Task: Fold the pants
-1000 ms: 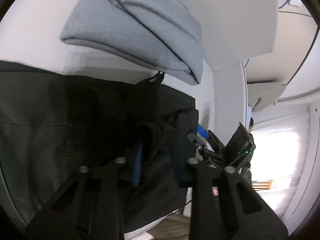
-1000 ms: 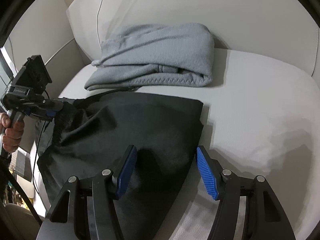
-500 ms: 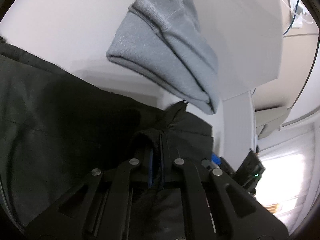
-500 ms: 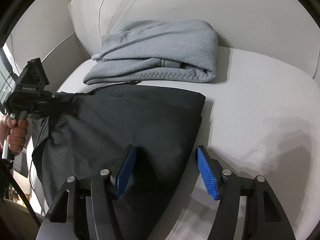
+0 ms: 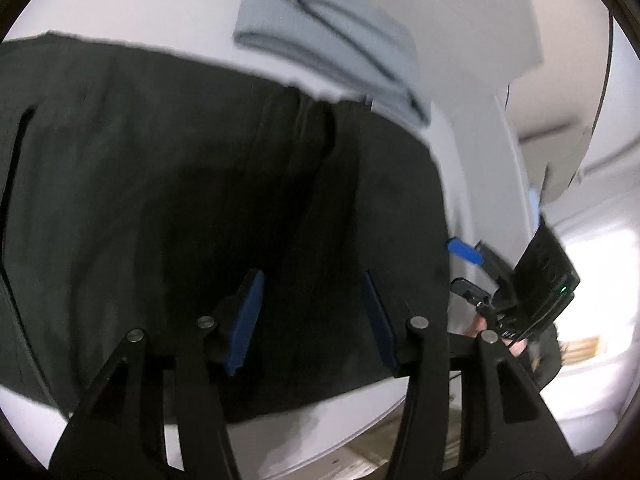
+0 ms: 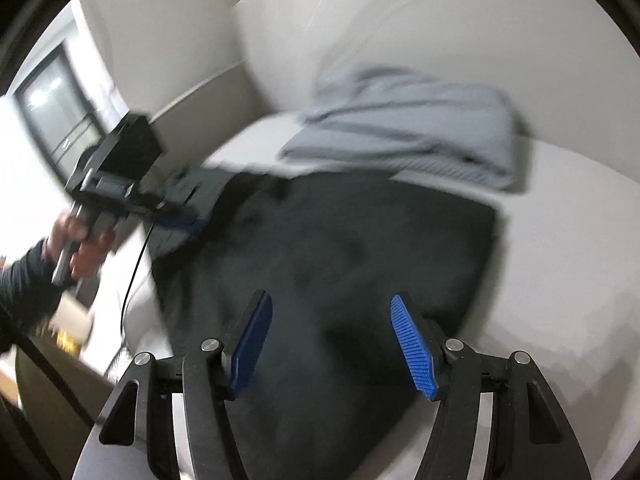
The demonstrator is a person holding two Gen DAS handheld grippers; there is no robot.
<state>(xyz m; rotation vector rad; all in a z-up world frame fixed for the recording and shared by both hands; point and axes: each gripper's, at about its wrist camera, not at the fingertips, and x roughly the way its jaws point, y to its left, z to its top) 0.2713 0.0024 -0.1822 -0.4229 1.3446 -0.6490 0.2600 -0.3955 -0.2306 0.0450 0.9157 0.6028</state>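
Note:
The black pants (image 5: 160, 184) lie folded flat on a white cushioned seat (image 6: 560, 240). My left gripper (image 5: 312, 320) hovers over their near edge with its blue pads apart; its jaws are opening and no cloth is pinched between them. In the right wrist view the pants (image 6: 360, 248) fill the middle, and my right gripper (image 6: 332, 340) stands open just above them, holding nothing. The left gripper (image 6: 172, 208) shows there at the left, held by a hand (image 6: 80, 240). The right gripper's blue pad (image 5: 464, 250) shows at the right of the left wrist view.
A folded grey sweatshirt (image 6: 408, 136) lies just behind the pants, against the seat's white back cushion (image 6: 400, 20). It also shows in the left wrist view as the grey sweatshirt (image 5: 332, 40). The seat's front edge (image 5: 320, 432) runs below the pants. A window (image 6: 52, 120) is at the far left.
My left gripper was shut on a bunched fold of the black pants; it has let go and its pads now stand apart. Both hands shifted sideways and both views are blurred. The pants lie flatter.

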